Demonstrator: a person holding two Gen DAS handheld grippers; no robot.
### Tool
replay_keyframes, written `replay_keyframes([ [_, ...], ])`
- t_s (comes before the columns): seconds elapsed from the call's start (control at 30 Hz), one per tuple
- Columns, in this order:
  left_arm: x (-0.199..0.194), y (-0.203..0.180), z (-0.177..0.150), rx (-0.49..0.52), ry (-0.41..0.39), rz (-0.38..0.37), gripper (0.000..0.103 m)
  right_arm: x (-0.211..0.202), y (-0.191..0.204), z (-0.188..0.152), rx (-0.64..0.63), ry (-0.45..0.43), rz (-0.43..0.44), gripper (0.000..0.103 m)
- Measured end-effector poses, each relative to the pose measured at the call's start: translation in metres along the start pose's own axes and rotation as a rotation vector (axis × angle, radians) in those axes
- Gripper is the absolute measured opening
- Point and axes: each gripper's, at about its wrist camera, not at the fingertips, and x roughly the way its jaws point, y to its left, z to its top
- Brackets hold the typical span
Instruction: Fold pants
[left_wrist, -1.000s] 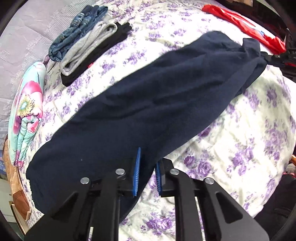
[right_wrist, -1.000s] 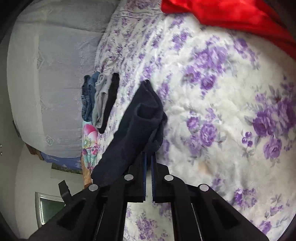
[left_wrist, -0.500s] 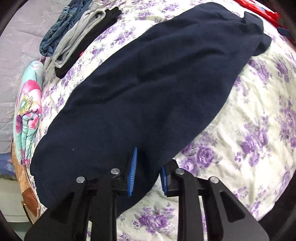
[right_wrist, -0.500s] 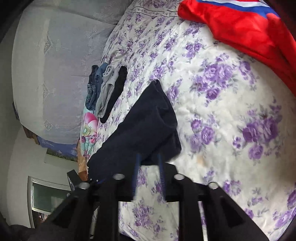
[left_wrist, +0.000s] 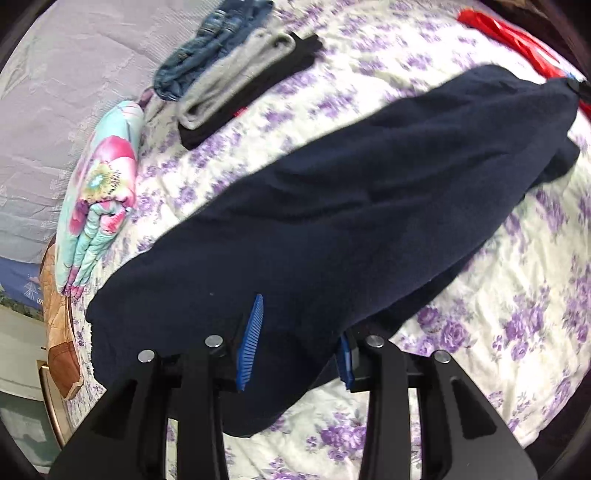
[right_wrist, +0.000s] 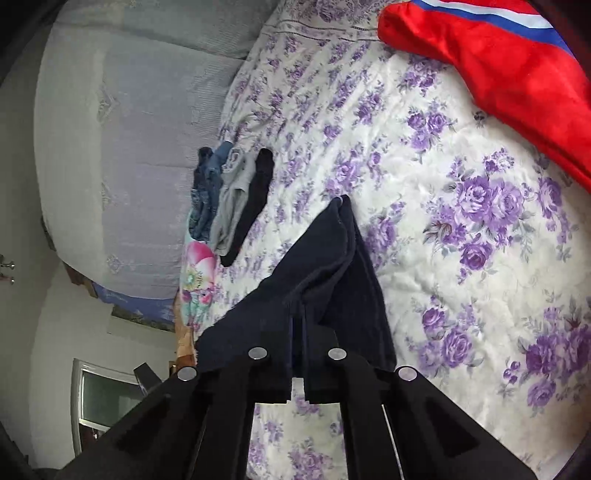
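In the left wrist view, the navy pants (left_wrist: 332, 206) were seen stretched in a long band across the purple-flowered bedspread (left_wrist: 517, 314), from the near left corner to the far right. The left gripper (left_wrist: 295, 343) had just been opening; its blue pads (left_wrist: 251, 343) stood apart with the near edge of the pants lying between them, and no pressing on the cloth was visible (the right-hand pad was mostly covered by the fabric). Beyond the pants a row of folded garments (left_wrist: 236, 74) was laid, denim, grey and black, with a folded floral blanket (left_wrist: 103, 192) to their left and a red cloth (left_wrist: 517, 40) at the far right.

In the right wrist view, the right gripper (right_wrist: 298, 354) was clenched on the bunched far end of the pants (right_wrist: 325, 280), which was lifted off the bedspread (right_wrist: 461, 277). A red garment with white and blue stripes (right_wrist: 498, 66) lay at the upper right, and the folded garments (right_wrist: 229, 199) were visible at the far left edge of the bed.
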Motion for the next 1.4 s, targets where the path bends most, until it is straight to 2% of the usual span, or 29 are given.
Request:
replay_keyframes([
  [0.07,0.001,0.002,-0.002,0.016,-0.003,0.027,0.043,0.004,-0.007,-0.010,0.022,0.034,-0.009,0.004],
  [0.17,0.022,-0.005,-0.007,0.082,0.054,0.056,0.044,0.020,-0.029,-0.027,0.048,0.097,-0.133,0.010],
  [0.2,0.026,-0.009,-0.009,0.111,0.064,0.070,0.044,0.017,-0.035,-0.032,0.076,0.091,-0.126,0.019],
  [0.23,0.027,-0.016,-0.013,0.142,0.070,0.081,0.044,0.009,-0.039,-0.036,0.092,0.064,-0.108,0.037],
  [0.3,0.028,-0.025,-0.018,0.178,0.073,0.070,0.044,-0.010,-0.037,-0.043,0.083,0.003,-0.110,0.058],
  [0.43,0.029,-0.036,-0.025,0.199,0.083,0.048,0.042,-0.010,-0.035,-0.046,0.070,-0.008,-0.076,0.058],
  [0.6,0.023,-0.035,-0.026,0.189,0.082,0.030,0.044,0.025,-0.036,-0.046,0.053,-0.009,-0.095,0.058],
  [0.67,0.020,-0.035,-0.028,0.187,0.075,0.028,0.051,0.035,-0.039,-0.043,0.056,-0.028,-0.075,0.040],
  [0.7,0.020,-0.033,-0.028,0.183,0.071,0.021,0.051,0.039,-0.042,-0.041,0.081,-0.023,-0.040,0.021],
  [0.8,0.017,-0.031,-0.028,0.153,0.069,-0.008,0.051,0.031,-0.041,-0.035,0.144,-0.053,0.075,0.015],
  [0.87,0.010,-0.029,-0.026,0.127,0.056,-0.057,0.052,0.004,-0.022,-0.025,0.115,-0.107,0.144,0.012],
  [0.93,-0.003,-0.026,-0.025,0.105,0.020,-0.122,0.054,-0.018,0.000,-0.020,0.028,-0.101,0.111,0.012],
  [0.97,-0.010,-0.025,-0.025,0.102,0.001,-0.158,0.061,-0.024,0.004,-0.021,0.010,-0.097,0.085,0.012],
  [1.03,-0.018,-0.025,-0.027,0.101,-0.027,-0.208,0.065,-0.031,-0.011,-0.032,0.041,-0.082,0.022,0.012],
  [1.13,-0.013,-0.028,-0.032,0.100,0.007,-0.265,0.066,-0.014,-0.055,-0.059,0.088,0.017,-0.173,0.013],
  [1.2,-0.004,-0.030,-0.034,0.105,0.046,-0.246,0.066,-0.015,-0.062,-0.066,0.105,0.001,-0.149,0.015],
  [1.23,-0.003,-0.028,-0.034,0.103,0.054,-0.240,0.066,-0.019,-0.054,-0.062,0.086,0.018,-0.173,0.024],
  [1.27,-0.003,-0.026,-0.033,0.098,0.051,-0.242,0.066,-0.026,-0.042,-0.057,0.030,0.032,-0.206,0.029],
  [1.3,-0.005,-0.023,-0.031,0.088,0.041,-0.245,0.066,-0.035,-0.029,-0.051,-0.047,0.042,-0.238,0.045],
  [1.33,-0.006,-0.019,-0.028,0.077,0.031,-0.241,0.066,-0.044,-0.012,-0.043,-0.144,0.037,-0.282,0.055],
  [1.4,-0.005,-0.013,-0.020,0.051,0.019,-0.228,0.068,-0.049,0.026,-0.025,-0.357,0.036,-0.344,0.056],
])
